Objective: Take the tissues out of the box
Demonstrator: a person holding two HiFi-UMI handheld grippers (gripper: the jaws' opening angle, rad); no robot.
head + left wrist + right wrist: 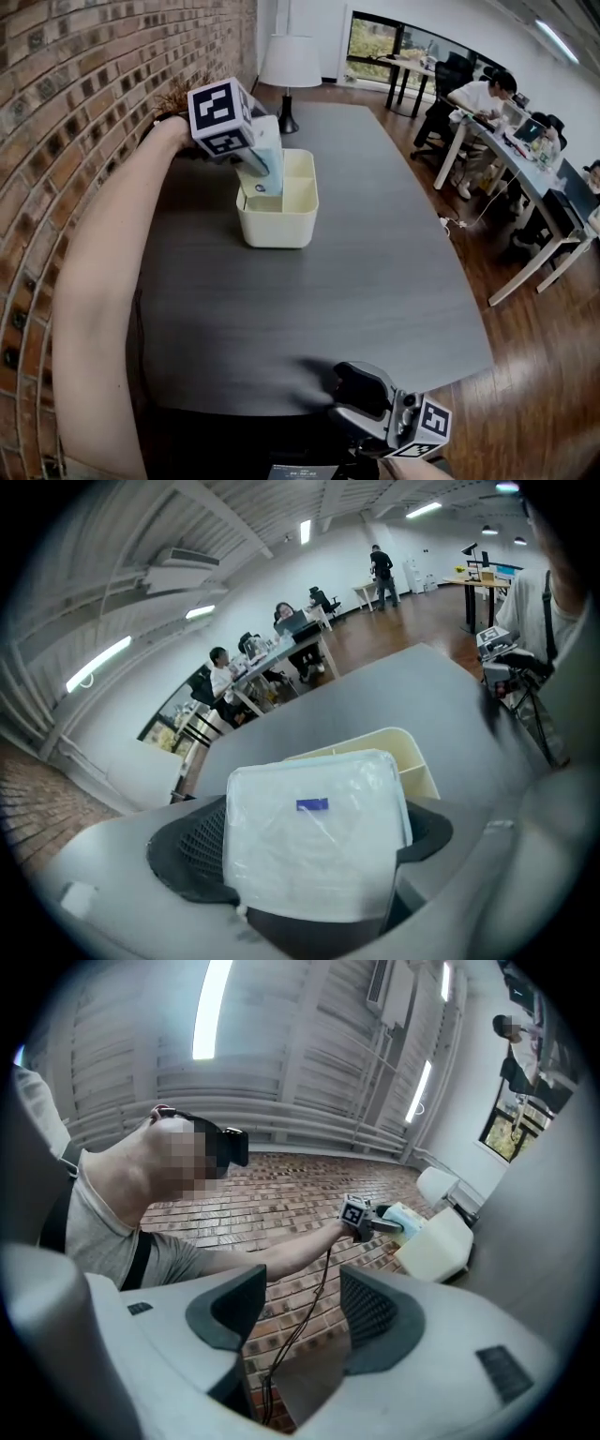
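Note:
A clear-wrapped pack of white tissues [314, 846] with a small blue label sits between the pads of my left gripper [305, 841]. In the head view my left gripper [261, 173] holds the tissue pack [267, 150] tilted just above the left side of the cream divided box [281, 230]. The box's rim [412, 752] shows behind the pack. My right gripper [356, 384] hangs at the table's near edge, far from the box, and stands open [300, 1321] with nothing between its fingers. From there the box [436, 1246] and the pack [408, 1218] appear far off.
The box stands on a dark grey table [375, 281] beside a brick wall [75, 94]. A white lamp [291, 66] stands at the table's far end. Desks with seated people [487, 94] fill the back right over a wooden floor [525, 375].

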